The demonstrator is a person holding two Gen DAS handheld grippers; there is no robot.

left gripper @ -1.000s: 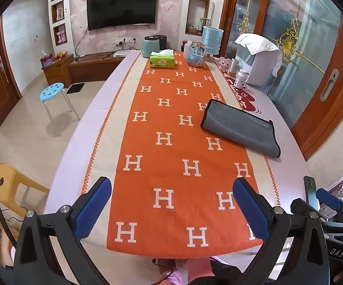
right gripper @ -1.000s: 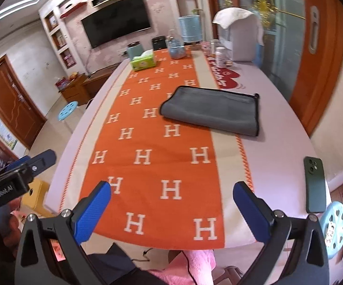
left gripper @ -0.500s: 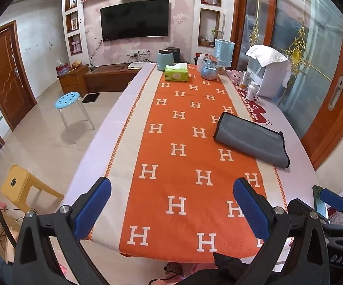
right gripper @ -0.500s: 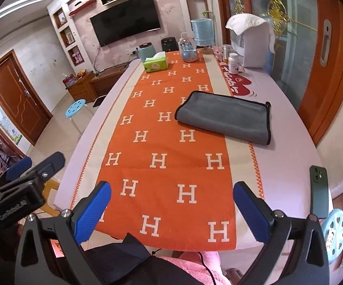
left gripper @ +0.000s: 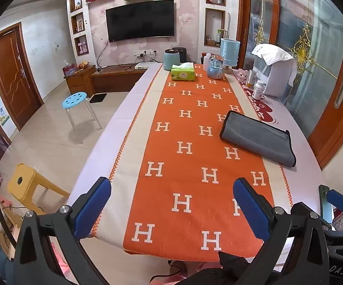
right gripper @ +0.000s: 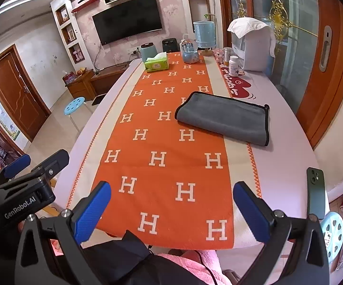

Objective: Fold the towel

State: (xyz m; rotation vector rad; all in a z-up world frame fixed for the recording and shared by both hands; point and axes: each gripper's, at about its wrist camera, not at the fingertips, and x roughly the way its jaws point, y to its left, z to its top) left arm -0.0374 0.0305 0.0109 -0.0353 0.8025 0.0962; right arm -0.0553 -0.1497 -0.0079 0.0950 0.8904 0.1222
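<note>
Both tongs point(left gripper: 171, 204) point(right gripper: 171, 204) hover agape, well short of towel point(right gripper: 223, 117).

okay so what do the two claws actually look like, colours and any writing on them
Both claws, left and right, match: black angular frames with silver bolts, each finger tipped with a blue textured pad. From the right view, the left one's black body carries white "GenRobot.AI" lettering. From the left view, the right one's body shows white letters "DAS". A thin black cable runs by the left edge there.
</note>
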